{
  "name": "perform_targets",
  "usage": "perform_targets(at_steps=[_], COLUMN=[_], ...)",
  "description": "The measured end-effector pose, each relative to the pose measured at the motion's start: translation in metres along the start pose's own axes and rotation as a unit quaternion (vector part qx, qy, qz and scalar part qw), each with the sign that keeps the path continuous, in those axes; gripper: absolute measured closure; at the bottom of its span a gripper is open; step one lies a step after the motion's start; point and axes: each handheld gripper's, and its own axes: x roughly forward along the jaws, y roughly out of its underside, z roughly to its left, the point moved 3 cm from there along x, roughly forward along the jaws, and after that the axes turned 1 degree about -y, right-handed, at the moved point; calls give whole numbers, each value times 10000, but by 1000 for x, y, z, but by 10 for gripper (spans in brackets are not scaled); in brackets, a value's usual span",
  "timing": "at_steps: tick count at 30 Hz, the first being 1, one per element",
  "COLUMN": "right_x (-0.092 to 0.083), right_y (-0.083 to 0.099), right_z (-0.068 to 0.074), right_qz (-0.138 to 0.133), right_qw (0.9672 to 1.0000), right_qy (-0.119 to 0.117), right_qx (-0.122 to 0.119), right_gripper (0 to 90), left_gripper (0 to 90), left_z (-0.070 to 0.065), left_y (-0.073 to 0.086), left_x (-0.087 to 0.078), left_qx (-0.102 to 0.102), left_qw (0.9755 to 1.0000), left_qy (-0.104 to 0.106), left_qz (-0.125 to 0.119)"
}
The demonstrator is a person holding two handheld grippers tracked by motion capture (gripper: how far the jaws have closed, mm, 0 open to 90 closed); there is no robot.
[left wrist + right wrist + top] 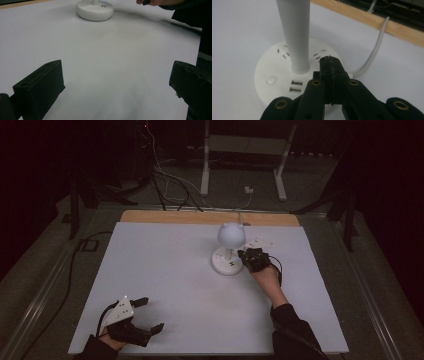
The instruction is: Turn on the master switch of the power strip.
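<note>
Left gripper (134,316) rests at the near left corner of the tabletop (165,285), its jaws spread wide with nothing between them; in the left gripper view bare white surface lies between the two black jaws. It looks parked there, out of the way, so that the other hand can work alone.

Farther in, toward the far right part of the tabletop, the right gripper (248,257) reaches forward from a dark sleeve (292,330), its jaws clenched together and empty. In the right gripper view the closed tips (329,65) sit over the round white base (274,75) of a small lamp (229,247), just beside its upright stem (295,35). Whether the tips touch the base I cannot tell. Closed jaws make a single blunt point, which suits pressing something on the base rather than grasping it; a round button (271,80) and two USB slots (296,85) lie on the near side of the base, to the left of the tips.

Beyond the base, a white cable (375,47) runs off toward the far wooden edge (210,217) of the tabletop, so the lamp stands close to where its lead leaves. The round lamp head (231,234) sits above the base.
</note>
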Motion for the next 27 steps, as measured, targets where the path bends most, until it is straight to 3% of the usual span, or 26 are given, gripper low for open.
perform_targets(at_steps=[11, 13, 14, 15, 20, 21, 22, 27], right_x=[-6, -8, -8, -9, -10, -9, -9, -8], right_y=[5, 5, 5, 6, 9, 10, 10, 12], right_z=[-2, -2, -2, -2, -1, 1, 1, 2], right_qz=[15, 0, 0, 3, 26, 61, 61, 165], right_qw=[9998, 9996, 9996, 9994, 9994, 9993, 9993, 9989], right_qy=[-134, -227, -227, -290, -305, -288, -288, -393], right_qx=[116, 139, 139, 162, 183, 219, 219, 197], right_gripper=[751, 651, 651, 578, 465, 365, 365, 123], left_gripper=[1, 1, 1, 1, 1, 1, 1, 1], left_z=[0, 0, 0, 0, 1, 1, 1, 1], left_y=[0, 0, 0, 0, 0, 0, 0, 0], left_x=[0, 0, 0, 0, 0, 0, 0, 0], left_qx=[-15, -19, -18, -18, -19, -19, -23, -26], left_qw=[10000, 10000, 10000, 10000, 10000, 10000, 10000, 10000], left_qy=[1, -4, -4, -6, -7, -7, -7, -6], left_qz=[13, 16, 13, 11, -6, -11, -16, -11])
